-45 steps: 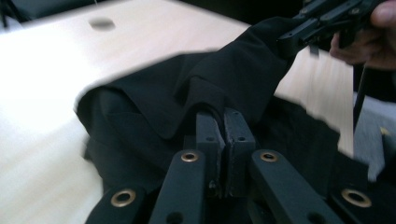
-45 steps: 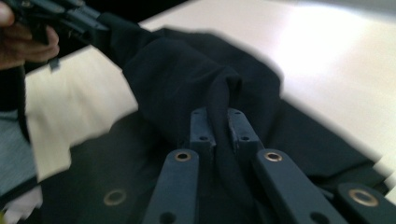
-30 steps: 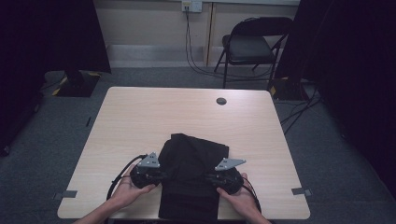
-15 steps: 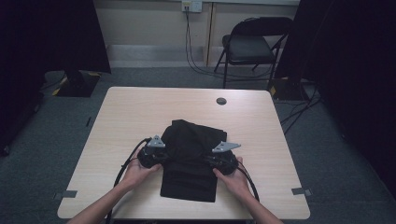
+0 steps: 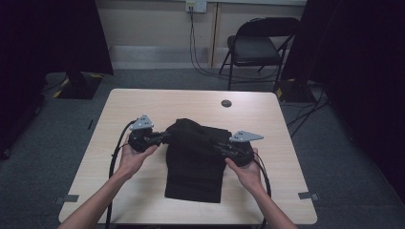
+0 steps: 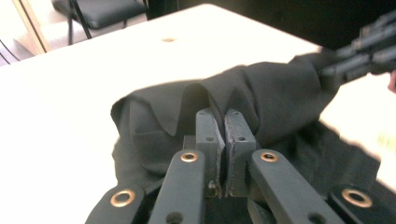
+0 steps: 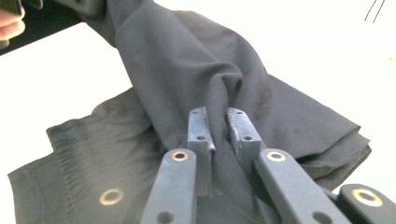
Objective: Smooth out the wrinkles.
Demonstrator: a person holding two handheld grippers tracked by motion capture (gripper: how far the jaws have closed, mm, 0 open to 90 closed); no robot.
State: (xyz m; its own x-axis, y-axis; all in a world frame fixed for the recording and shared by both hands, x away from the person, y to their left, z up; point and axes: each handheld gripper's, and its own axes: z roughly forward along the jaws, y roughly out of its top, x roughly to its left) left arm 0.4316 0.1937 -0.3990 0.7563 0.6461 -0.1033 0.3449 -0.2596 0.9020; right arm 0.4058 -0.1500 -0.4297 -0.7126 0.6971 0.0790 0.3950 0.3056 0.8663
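Observation:
A black folded garment (image 5: 195,162) lies in the middle of the light wooden table (image 5: 143,105). Its far part is lifted off the table between the two grippers. My left gripper (image 5: 165,138) is shut on the garment's left edge. In the left gripper view the black cloth (image 6: 261,93) is pinched between the closed jaws of my left gripper (image 6: 222,114). My right gripper (image 5: 217,144) is shut on the right edge. In the right gripper view a fold of the dark cloth (image 7: 187,60) runs between the jaws of my right gripper (image 7: 218,114). The near part of the garment rests flat.
A small black round cap (image 5: 226,103) sits near the table's far edge. A folding chair (image 5: 260,45) stands beyond the table, with cables on the floor around it. Dark curtains hang at both sides. Tape marks (image 5: 308,195) sit at the near corners.
Both hands have risen and moved away from the near edge toward the table's middle, lifting the far part of the garment with them. The cloth now bunches up between the grippers.

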